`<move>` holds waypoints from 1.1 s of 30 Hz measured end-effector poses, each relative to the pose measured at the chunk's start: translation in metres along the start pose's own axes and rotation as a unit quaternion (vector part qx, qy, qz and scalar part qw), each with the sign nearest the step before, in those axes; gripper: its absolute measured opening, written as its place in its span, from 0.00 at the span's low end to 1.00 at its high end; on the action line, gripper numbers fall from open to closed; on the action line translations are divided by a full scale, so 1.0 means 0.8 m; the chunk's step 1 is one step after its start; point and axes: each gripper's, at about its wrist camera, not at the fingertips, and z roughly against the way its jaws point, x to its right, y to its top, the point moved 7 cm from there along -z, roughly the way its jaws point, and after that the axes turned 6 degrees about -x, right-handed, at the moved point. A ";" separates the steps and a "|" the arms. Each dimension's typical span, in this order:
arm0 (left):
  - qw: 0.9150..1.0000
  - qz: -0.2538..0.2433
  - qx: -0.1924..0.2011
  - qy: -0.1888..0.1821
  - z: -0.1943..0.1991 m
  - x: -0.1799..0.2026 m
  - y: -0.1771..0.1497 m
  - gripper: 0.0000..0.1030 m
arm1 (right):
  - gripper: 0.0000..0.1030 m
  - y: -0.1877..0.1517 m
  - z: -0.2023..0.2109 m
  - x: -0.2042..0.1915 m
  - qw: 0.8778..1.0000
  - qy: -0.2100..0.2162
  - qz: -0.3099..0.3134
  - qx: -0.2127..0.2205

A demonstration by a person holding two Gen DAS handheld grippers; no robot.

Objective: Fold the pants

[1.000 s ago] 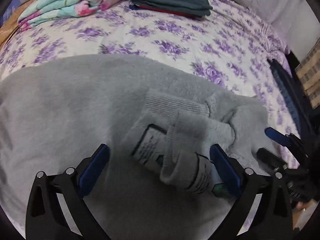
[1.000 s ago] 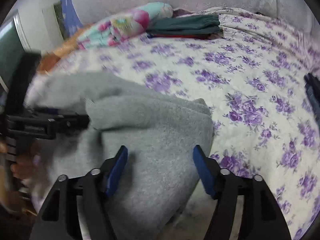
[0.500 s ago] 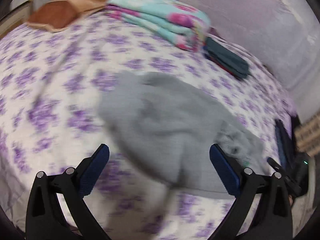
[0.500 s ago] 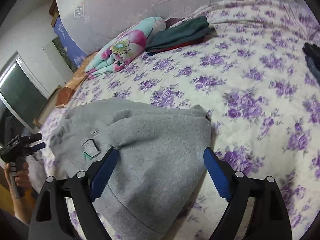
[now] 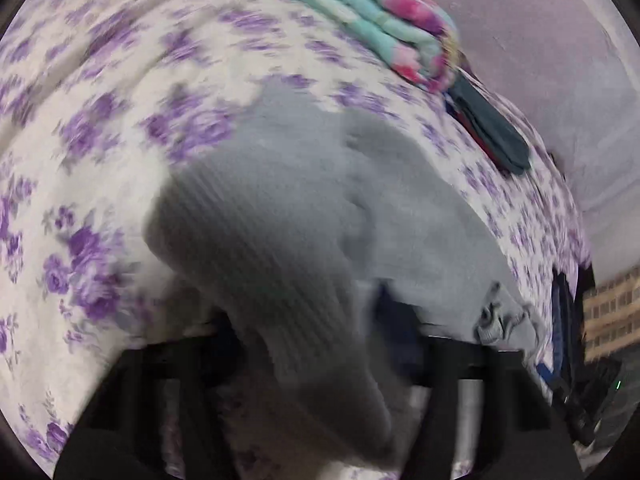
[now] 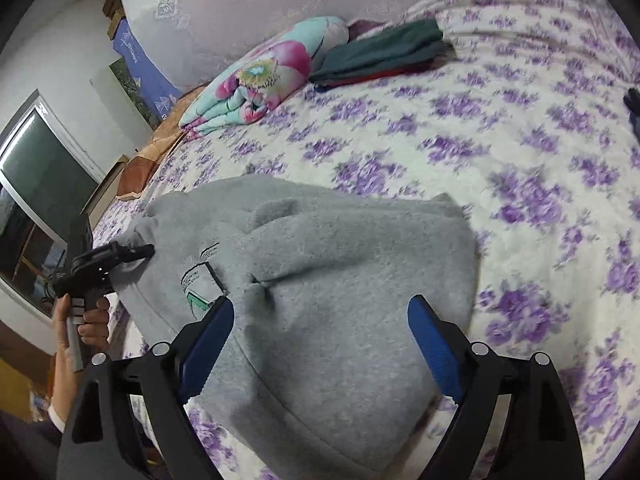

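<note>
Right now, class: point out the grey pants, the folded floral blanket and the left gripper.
grey pants (image 6: 344, 280), right wrist view, middle of the fleece.
folded floral blanket (image 6: 264, 76), right wrist view, pink flower.
left gripper (image 6: 140, 251), right wrist view, tips pinching the pants' edge.

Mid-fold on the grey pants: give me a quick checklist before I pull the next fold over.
1. Left tool gripping the grey pants: ok, its jaws have just been closing on the ribbed end.
2. Right tool free: ok, open over the fabric.
3. Pants lying flat: not ok, creases bunch near the middle.
4. Bedspread beyond the pants free for folding: ok.
5. Folded blanket and dark clothes out of the way: ok.
6. Left view sharp: not ok, blurred.
</note>
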 end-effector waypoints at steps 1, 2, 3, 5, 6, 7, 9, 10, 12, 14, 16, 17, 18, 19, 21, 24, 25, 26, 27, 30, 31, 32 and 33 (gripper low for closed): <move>1.000 -0.019 0.012 0.018 0.012 0.013 -0.002 0.26 | 0.87 0.002 0.001 -0.005 1.000 0.005 0.002 0.004; 0.998 -0.042 0.022 0.036 0.025 0.028 -0.003 0.25 | 0.87 0.003 0.004 -0.009 1.000 0.010 0.005 0.009; 0.996 -0.070 0.038 0.049 0.044 0.051 -0.005 0.25 | 0.87 0.004 0.006 -0.013 1.000 0.015 0.010 0.014; 0.989 -0.128 0.067 0.035 0.079 0.097 -0.010 0.25 | 0.87 0.006 0.012 -0.018 0.999 0.022 0.018 0.021; 0.983 -0.162 0.081 0.023 0.096 0.127 -0.015 0.25 | 0.87 0.006 0.015 -0.018 0.999 0.025 0.018 0.021; 0.973 -0.208 0.095 0.020 0.110 0.163 -0.025 0.26 | 0.87 0.006 0.017 -0.016 0.999 0.028 0.015 0.022; 0.954 -0.287 0.091 0.011 0.111 0.230 -0.050 0.35 | 0.87 0.006 0.023 -0.008 0.999 0.034 -0.001 0.023; 0.947 -0.311 0.074 0.002 0.100 0.254 -0.063 0.38 | 0.87 0.006 0.026 -0.003 0.999 0.033 -0.008 0.025; 0.936 -0.350 0.036 -0.001 0.067 0.284 -0.088 0.77 | 0.87 0.003 0.034 0.011 0.999 0.023 -0.025 0.033; 0.913 -0.408 -0.012 -0.021 0.019 0.318 -0.125 0.95 | 0.87 -0.004 0.042 0.027 0.999 0.010 -0.038 0.036; 0.897 -0.440 -0.033 -0.011 -0.012 0.332 -0.152 0.94 | 0.87 -0.016 0.047 0.046 0.998 -0.016 -0.048 0.025; 0.895 -0.444 -0.038 -0.015 -0.017 0.334 -0.159 0.94 | 0.87 -0.018 0.049 0.051 0.998 -0.019 -0.052 0.025; 0.896 -0.441 -0.039 -0.023 -0.015 0.334 -0.159 0.94 | 0.87 -0.020 0.053 0.057 0.998 -0.016 -0.058 0.026; 0.899 -0.435 -0.036 -0.033 -0.008 0.333 -0.157 0.94 | 0.87 -0.021 0.056 0.062 0.997 -0.008 -0.066 0.028; 0.905 -0.423 -0.024 -0.044 0.011 0.323 -0.145 0.94 | 0.87 -0.015 0.061 0.066 0.997 0.000 -0.075 0.035; 0.920 -0.390 0.011 -0.039 0.043 0.302 -0.119 0.94 | 0.87 0.003 0.069 0.060 0.994 0.027 -0.086 0.056; 0.927 -0.371 0.024 -0.039 0.053 0.287 -0.106 0.94 | 0.88 0.011 0.068 0.051 0.993 0.048 -0.085 0.059; 0.933 -0.355 0.031 -0.041 0.061 0.276 -0.096 0.95 | 0.91 0.017 0.066 0.045 0.993 0.061 -0.083 0.059; 0.943 -0.327 0.041 -0.035 0.064 0.257 -0.080 0.95 | 0.93 0.023 0.063 0.037 0.993 0.070 -0.081 0.057; 0.962 -0.264 0.058 0.029 0.045 0.214 -0.045 0.95 | 0.93 0.039 0.030 0.010 0.992 0.095 -0.080 0.025; 0.966 -0.246 0.050 0.062 0.026 0.197 -0.038 0.95 | 0.93 0.041 0.016 0.004 0.992 0.091 -0.085 0.008; 0.968 -0.236 0.030 0.082 0.004 0.184 -0.036 0.95 | 0.93 0.043 0.001 0.001 0.992 0.088 -0.092 -0.010; 0.969 -0.231 0.007 0.089 -0.016 0.174 -0.038 0.95 | 0.93 0.043 -0.012 -0.003 0.991 0.089 -0.099 -0.026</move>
